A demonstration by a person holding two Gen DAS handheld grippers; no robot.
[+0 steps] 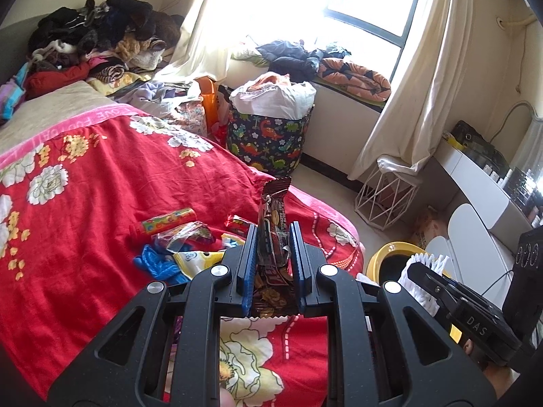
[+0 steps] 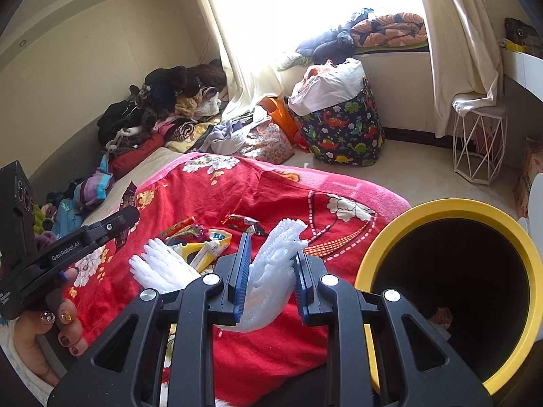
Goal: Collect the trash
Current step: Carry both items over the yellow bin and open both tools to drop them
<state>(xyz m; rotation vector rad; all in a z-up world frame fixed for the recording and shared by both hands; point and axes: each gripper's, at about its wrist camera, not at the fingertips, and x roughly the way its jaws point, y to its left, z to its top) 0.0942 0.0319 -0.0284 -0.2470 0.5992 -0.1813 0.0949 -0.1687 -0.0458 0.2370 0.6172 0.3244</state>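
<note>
Two grippers: each is loaded with one piece of rubbish, lifted off the bed, presumably so both go to the bin in a single trip.
Bed: the red floral blanket is the surface the litter was scattered on; it fills the left and centre of both views.
Bin: the yellow-rimmed bin stands on the floor just beside the foot of the bed, mouth upward and dark inside, close under the right gripper, which makes it the likely drop point.
Left gripper: nearly closed, its blue pads pinching a brown snack wrapper low down, so the wrapper stands upright between the jaws.
Right gripper: nearly closed as well, clamped on a white foam net sleeve that bulges out above the pads; the squeeze keeps this springy, light piece from slipping.
Remaining litter: a colourful candy tube, a crumpled clear wrapper, a blue glove and a yellow-and-white packet lie bunched together on the blanket, just beyond the left jaws.
Judgement: collection looks partway done; both held pieces need releasing over the bin next.
</note>
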